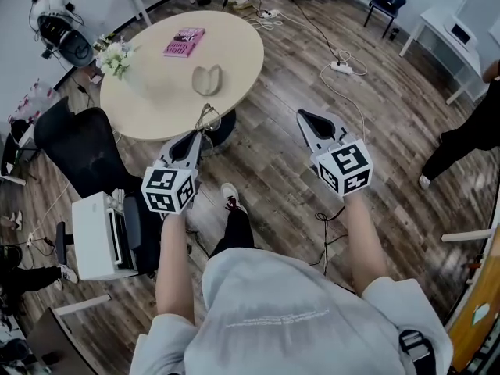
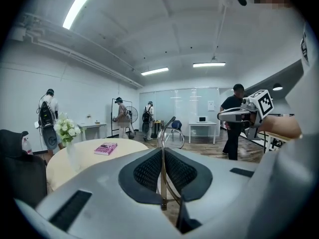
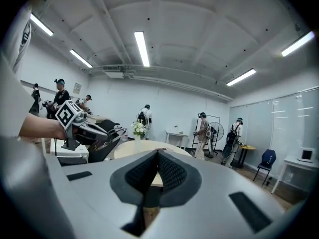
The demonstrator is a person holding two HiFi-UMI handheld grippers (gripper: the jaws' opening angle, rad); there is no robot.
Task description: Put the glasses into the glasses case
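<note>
Left gripper (image 1: 200, 135): my jaws are clamped on the glasses (image 1: 208, 119), pinching a thin metal arm, with the frame poking out past my tips.
Right gripper (image 1: 305, 118): my jaws are pressed together, empty, held above the wooden floor (image 1: 281, 178).
Glasses: in the air at the near edge of the round table (image 1: 148, 92).
Glasses case (image 1: 207, 78): lying on the table, near the pink book (image 1: 184, 41).

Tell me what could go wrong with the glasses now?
The left claw pinches the glasses by one thin wire arm in mid-air, so they might slip and fall. The case sits apart on the table, so they could swing or bend on the way.
</note>
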